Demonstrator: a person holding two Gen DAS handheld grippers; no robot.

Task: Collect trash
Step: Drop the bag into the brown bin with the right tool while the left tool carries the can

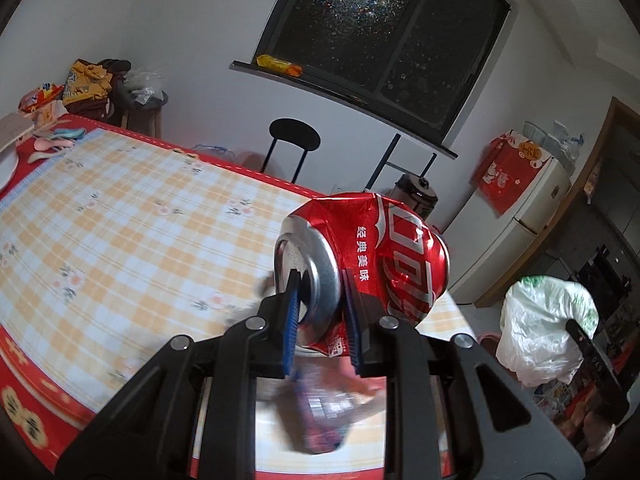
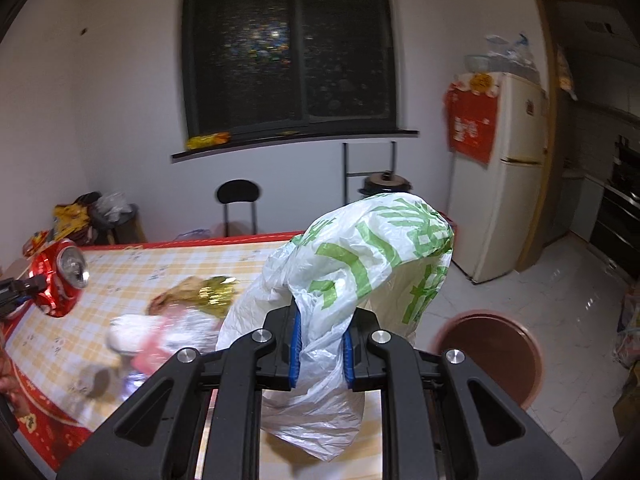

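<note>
Left gripper (image 1: 320,312) clamps the crushed red can (image 1: 372,264) above the table (image 1: 120,220) | right gripper (image 2: 321,350) pinches the plastic bag (image 2: 360,264) over the table's near edge | wrappers (image 2: 192,308) lie mid-table

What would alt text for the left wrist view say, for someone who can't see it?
A hand-held gripper pinches a crushed red soda can by its rim above a table with a checked cloth. A white plastic bag hangs at right, with a dark window behind.

White walls, dark window (image 2: 286,46) far centre over black sill (image 2: 296,142). Black chair (image 2: 238,200) below. Cream fridge (image 2: 508,172) far right, glossy pale tile floor (image 2: 568,276), checked tablecloth (image 1: 120,216) near left.
</note>
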